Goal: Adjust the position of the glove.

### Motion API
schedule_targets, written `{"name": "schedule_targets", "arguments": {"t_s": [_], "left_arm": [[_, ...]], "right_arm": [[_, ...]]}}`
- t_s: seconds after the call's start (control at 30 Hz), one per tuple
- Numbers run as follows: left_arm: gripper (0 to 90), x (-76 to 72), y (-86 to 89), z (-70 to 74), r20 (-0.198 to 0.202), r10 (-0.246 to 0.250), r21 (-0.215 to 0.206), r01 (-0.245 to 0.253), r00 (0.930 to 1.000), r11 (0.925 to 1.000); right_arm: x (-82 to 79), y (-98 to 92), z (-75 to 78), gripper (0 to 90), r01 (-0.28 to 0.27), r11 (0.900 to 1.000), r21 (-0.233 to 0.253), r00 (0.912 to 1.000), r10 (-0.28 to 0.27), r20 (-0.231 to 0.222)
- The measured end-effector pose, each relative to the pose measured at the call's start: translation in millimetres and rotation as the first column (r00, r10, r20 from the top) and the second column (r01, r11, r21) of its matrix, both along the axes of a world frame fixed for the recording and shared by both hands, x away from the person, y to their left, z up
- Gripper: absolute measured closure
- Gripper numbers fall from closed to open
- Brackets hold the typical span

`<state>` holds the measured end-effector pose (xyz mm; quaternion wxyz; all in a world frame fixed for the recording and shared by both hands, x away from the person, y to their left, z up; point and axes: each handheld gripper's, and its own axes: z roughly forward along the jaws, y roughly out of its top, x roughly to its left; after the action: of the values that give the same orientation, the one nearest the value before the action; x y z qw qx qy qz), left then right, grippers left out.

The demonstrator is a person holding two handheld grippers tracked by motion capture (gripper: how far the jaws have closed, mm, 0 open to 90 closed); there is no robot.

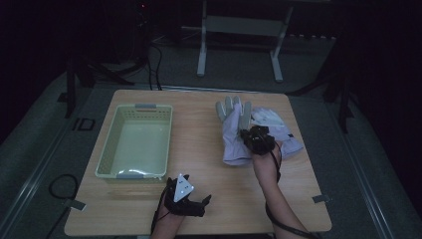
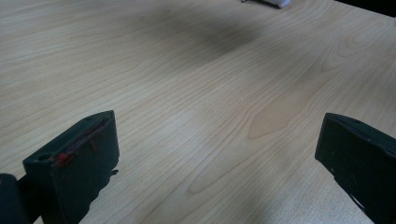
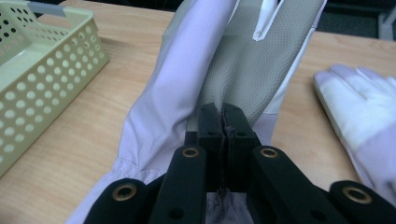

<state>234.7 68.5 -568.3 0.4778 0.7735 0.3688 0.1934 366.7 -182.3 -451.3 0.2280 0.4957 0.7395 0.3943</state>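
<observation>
The glove [image 3: 187, 93] sits right of centre in the high view, pinched in the fully closed jaws of the right gripper [image 3: 222, 122] near its palm. Its long axis runs up the frame, fingers toward the top, cuff toward the bottom. A slow, level lift toward the basket [image 1: 112, 129] at left should keep the fabric from slipping. The left gripper [image 2: 215, 154] hovers wide open, holding nothing

right glove [image 1: 278, 130] partly under hand-held gripper [image 1: 257, 139], basket [image 3: 42, 74] cut by frame edge
</observation>
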Motion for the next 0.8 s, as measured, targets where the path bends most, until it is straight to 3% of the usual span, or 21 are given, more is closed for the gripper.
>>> {"name": "schedule_targets", "arguments": {"t_s": [0.27,0.4,0.53,0.7,0.8], "left_arm": [[0.0,0.2,-0.1,-0.1,0.002,0.000,0.002,0.000,1.0000,1.0000],[0.0,-0.2,-0.5,-0.1,0.007,-0.001,0.008,0.001,1.0000,1.0000],[0.0,-0.5,-0.7,-0.1,0.007,-0.003,0.007,0.003,1.0000,1.0000],[0.0,-0.4,-0.8,-0.1,0.007,-0.007,0.008,0.007,1.0000,0.9999],[0.0,-0.6,-0.6,0.0,0.007,-0.006,0.007,0.006,1.0000,1.0000]], "right_arm": [[-32.8,-9.3,-11.6,87.3,0.022,0.998,0.063,0.9997,-0.023,0.004],[-41.0,-2.4,-22.5,87.3,0.024,0.998,0.052,0.9997,-0.024,-0.009],[-40.7,8.0,-39.5,87.3,0.039,0.999,0.021,0.9988,-0.038,-0.031],[-32.9,17.5,-56.2,87.2,0.045,0.998,0.045,0.9964,-0.041,-0.074],[-26.0,25.6,-65.3,87.2,0.041,0.999,0.029,0.9952,-0.038,-0.091]]}}
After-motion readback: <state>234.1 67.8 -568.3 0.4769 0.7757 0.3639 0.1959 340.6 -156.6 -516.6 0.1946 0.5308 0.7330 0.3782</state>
